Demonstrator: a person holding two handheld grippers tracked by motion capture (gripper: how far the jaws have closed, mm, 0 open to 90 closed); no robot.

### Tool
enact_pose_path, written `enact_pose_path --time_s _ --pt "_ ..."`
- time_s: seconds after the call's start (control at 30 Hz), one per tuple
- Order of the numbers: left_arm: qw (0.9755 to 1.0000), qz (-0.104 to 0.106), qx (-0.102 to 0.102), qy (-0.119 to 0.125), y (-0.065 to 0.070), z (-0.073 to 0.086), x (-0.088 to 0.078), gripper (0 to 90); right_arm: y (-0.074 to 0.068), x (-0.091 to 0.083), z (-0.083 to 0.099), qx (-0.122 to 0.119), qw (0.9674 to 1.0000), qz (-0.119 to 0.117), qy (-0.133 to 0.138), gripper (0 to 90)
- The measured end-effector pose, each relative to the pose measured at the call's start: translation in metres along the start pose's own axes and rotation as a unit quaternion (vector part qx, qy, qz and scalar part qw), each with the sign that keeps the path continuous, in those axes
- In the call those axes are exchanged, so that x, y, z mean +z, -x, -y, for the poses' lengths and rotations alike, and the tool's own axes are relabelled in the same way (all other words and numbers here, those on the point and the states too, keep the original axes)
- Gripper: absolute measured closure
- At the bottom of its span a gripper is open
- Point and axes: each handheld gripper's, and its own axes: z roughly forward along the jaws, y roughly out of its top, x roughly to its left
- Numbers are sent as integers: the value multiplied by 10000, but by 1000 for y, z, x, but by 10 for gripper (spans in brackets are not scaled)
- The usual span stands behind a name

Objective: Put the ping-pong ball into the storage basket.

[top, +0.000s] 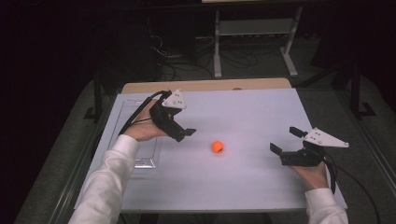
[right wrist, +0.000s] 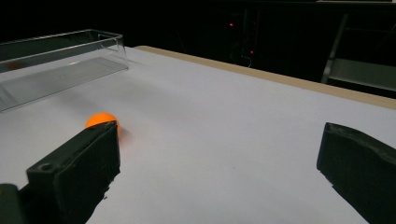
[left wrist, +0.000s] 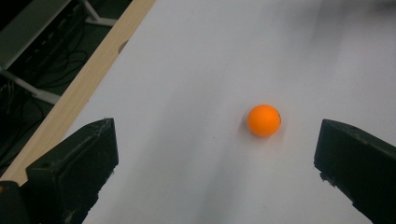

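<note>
My left gripper [top: 186, 134], jaws wide, sits just left of the orange ball [top: 216, 147], which I judge still has to be grabbed.

The ball [top: 216, 147] lies on the table [top: 243, 112] between both claws.
</note>
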Motion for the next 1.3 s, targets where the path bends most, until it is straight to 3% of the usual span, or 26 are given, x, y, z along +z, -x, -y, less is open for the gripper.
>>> enact_pose_path --time_s 0.7,0.9,1.3 --pt "9994 223 106 -246 2 -2 23 0 -1 1 0 -9 10000 -2 16 0" --pt "9993 293 100 -212 3 -3 26 0 -1 1 0 -4 10000 -2 6 0" --pt "9980 411 230 -428 5 -5 42 0 -2 1 0 -3 10000 -3 -13 0"
